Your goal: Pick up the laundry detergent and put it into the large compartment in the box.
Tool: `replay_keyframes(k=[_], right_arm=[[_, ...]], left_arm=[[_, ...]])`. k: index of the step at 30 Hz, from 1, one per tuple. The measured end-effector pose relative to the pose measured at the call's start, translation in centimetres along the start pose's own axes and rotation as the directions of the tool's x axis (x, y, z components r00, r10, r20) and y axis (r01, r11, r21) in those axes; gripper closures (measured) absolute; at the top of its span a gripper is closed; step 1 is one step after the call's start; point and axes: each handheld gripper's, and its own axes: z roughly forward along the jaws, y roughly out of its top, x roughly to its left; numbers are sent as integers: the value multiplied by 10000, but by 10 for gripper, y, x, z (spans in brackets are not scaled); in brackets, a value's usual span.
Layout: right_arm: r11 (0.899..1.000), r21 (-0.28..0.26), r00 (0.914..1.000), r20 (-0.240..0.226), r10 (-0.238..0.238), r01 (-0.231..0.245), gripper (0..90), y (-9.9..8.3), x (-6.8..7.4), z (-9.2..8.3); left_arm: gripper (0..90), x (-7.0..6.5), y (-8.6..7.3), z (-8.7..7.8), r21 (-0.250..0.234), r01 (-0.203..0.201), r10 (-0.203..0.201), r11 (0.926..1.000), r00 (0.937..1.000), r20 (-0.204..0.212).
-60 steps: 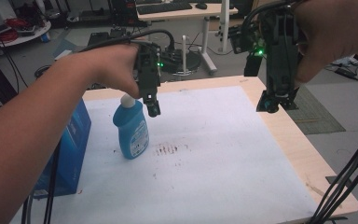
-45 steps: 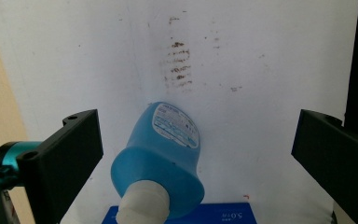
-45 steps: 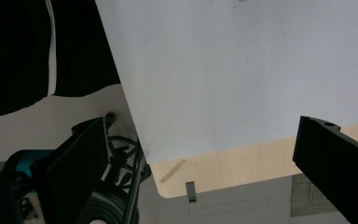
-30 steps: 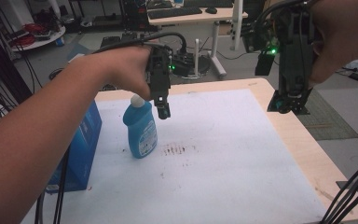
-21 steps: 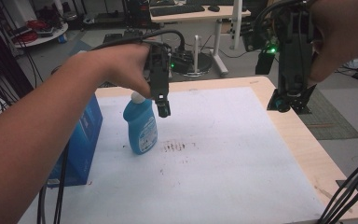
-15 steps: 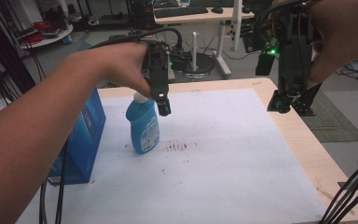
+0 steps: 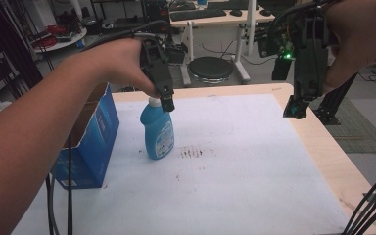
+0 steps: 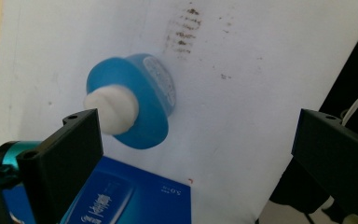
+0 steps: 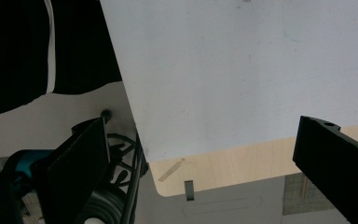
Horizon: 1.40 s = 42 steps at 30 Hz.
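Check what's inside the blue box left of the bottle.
The blue box stands open-topped beside the blue bottle. In the high view only brown inner wall shows through the opening; the person's forearm covers the rest, so its contents can't be told.

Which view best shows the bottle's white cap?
The left gripper view: the white cap sits large and sharp atop the blue detergent bottle, seen from above. In the high view the left gripper partly hides it.
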Motion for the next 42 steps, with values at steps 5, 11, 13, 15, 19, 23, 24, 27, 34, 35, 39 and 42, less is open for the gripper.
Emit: replay_keyframes(k=[5, 11, 13, 15, 19, 23, 24, 27, 34, 35, 39, 42], right_arm=[[10000, 34, 10000, -24, -15, 15, 26, 4, 0, -1], [10000, 55, 10000, -58, -33, 34, 26, 7, -2, -1], [10000, 59, 10000, -54, -73, 73, 26, 8, -3, -1], [10000, 91, 10000, -75, -31, 32, 26, 9, -3, -1], [9999, 114, 10000, -86, -22, 23, 26, 9, -5, 0], [9999, 126, 9999, -90, -66, 67, 26, 9, -6, 0], [9999, 110, 10000, -80, -50, 51, 26, 9, -6, 1], [9999, 111, 9999, -106, -20, 21, 26, 8, -6, 1], [10000, 72, 9999, -133, 2, -1, 26, 6, -7, 4], [10000, 72, 9999, -133, 2, -1, 26, 6, -7, 4], [10000, 86, 9999, -162, 17, -15, 26, 5, -7, 5], [10000, 81, 9999, -171, 20, -18, 26, 5, -8, 6]], left_arm=[[17, 11, -11, 5, 117, 1100, -1099, 9939, 9939, -90], [17, 23, -18, 12, -68, 2107, -2106, 9775, 9775, 99], [18, 25, -19, 13, -130, 2373, -2372, 9713, 9714, 139], [17, 28, -19, 15, -242, 2643, -2637, 9641, 9643, 232], [17, 32, -20, 20, -290, 3046, -3036, 9520, 9522, 332], [17, 35, -18, 27, -187, 3353, -3343, 9419, 9415, 430], [17, 35, -17, 29, -137, 3377, -3368, 9412, 9406, 426], [18, 36, -15, 33, -110, 3575, -3568, 9338, 9332, 435], [18, 40, -14, 44, -226, 4202, -4193, 9072, 9072, 338], [18, 41, -14, 46, -181, 4271, -4263, 9040, 9039, 352], [17, 44, -13, 57, -115, 4411, -4402, 8974, 8968, 448], [17, 46, -13, 63, -37, 4444, -4438, 8958, 8950, 453]])
